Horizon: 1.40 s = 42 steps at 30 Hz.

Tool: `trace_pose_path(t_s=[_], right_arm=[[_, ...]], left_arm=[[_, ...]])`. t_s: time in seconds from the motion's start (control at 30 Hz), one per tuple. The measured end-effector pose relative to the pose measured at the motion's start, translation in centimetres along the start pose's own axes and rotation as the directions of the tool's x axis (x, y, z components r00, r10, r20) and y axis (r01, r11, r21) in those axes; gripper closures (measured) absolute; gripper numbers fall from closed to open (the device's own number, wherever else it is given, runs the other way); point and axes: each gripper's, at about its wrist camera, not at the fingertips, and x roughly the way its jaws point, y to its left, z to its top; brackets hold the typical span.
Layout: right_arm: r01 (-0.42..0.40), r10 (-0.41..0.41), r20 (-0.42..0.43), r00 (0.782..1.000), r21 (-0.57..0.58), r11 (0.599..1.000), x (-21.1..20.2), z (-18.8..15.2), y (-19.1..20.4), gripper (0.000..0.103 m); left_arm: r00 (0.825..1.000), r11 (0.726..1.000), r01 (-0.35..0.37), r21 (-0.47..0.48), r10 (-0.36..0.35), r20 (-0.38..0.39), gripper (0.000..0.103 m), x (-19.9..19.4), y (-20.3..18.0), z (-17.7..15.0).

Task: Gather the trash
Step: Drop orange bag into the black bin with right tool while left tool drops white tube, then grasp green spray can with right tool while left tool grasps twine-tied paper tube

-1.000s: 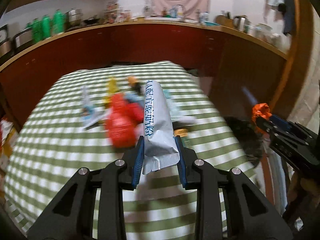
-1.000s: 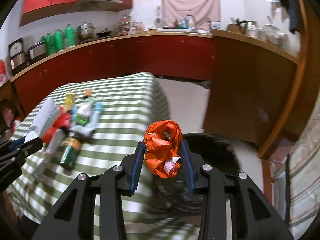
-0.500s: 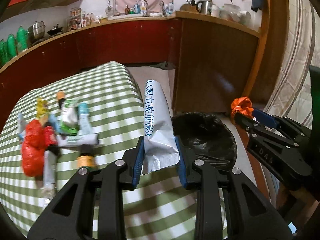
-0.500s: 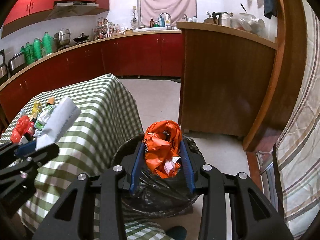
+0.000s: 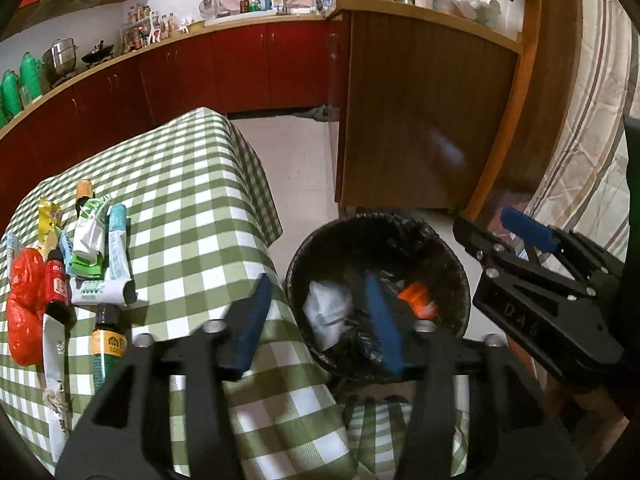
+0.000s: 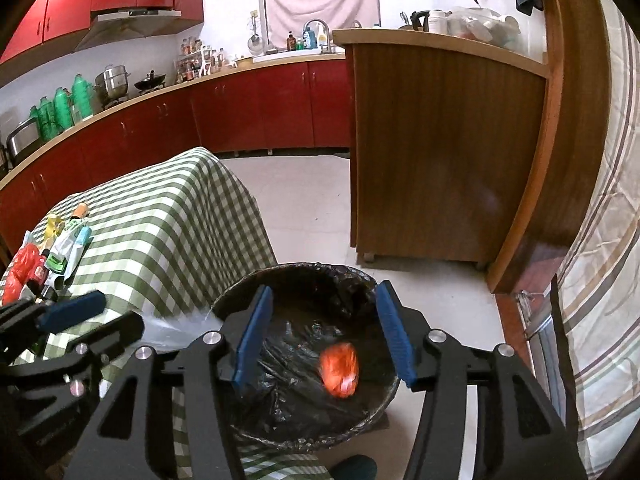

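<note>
Red cabinets run under a long counter beside a wooden unit, above a pale tiled floor and a curtained window.

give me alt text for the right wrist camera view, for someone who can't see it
The right hand-held gripper is open above a black-lined trash bin, with a crumpled orange wrapper inside the bin. To its left, a table with a green checked cloth holds a cluster of bottles and packets, and the left hand-held gripper shows at the left edge.
</note>
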Motion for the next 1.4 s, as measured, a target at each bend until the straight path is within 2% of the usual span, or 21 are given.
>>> trace_pose_path(t_s=[0.3,0.6,0.7,1.0,1.2,1.4], right_arm=[[-0.020,0.020,0.011,1.000,0.005,1.000,-1.0,0.4,0.5,0.049],[-0.104,0.105,0.012,0.994,-0.027,0.994,-2.7,0.6,4.7,0.049],[-0.134,0.134,0.010,0.991,-0.048,0.990,-3.3,0.5,6.6,0.049],[-0.225,0.225,-0.011,0.974,-0.119,0.967,-4.3,-0.1,13.2,0.049],[-0.278,0.275,-0.042,0.961,-0.169,0.945,-4.5,-1.0,17.2,0.049],[-0.298,0.289,-0.075,0.954,-0.214,0.930,-4.1,-1.8,20.3,0.049]], left_arm=[[1.000,0.999,-0.022,-0.034,0.022,0.007,0.053,-1.8,2.1,-0.5],[0.993,0.990,-0.119,-0.079,0.120,0.012,0.053,-6.0,6.8,-2.7],[0.984,0.979,-0.177,-0.098,0.179,0.015,0.053,-7.5,9.0,-3.8],[0.960,0.944,-0.277,-0.179,0.282,-0.002,0.050,-11.0,14.5,-6.6],[0.944,0.916,-0.327,-0.232,0.329,-0.028,0.050,-12.2,17.9,-7.9],[0.932,0.888,-0.361,-0.284,0.358,-0.062,0.050,-12.8,20.9,-9.5]])
